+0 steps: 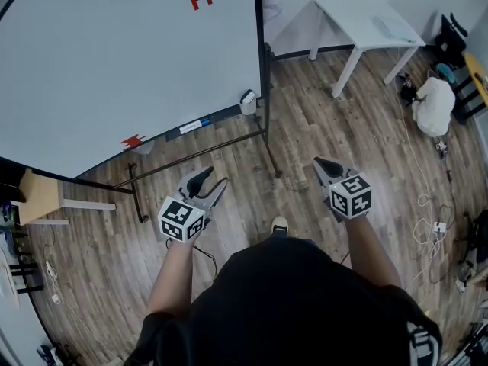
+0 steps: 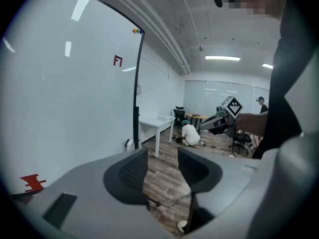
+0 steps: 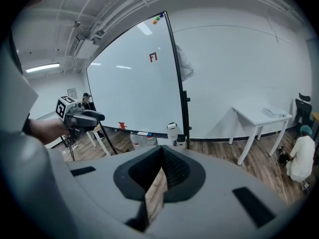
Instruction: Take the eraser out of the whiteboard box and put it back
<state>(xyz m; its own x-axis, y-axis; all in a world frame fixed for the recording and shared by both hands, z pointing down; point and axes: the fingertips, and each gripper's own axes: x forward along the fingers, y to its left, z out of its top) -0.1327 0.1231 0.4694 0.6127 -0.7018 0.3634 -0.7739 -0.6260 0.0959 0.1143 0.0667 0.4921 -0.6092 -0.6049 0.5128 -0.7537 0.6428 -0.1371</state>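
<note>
Head view showed both claws well short of the whiteboard: left claw spread and empty, right claw pressed together. The whiteboard box hung at the whiteboard's lower right corner, with the eraser unseen. The right claw probably needed opening before reaching in.

A white table stands on the wood floor near a crouching person.
</note>
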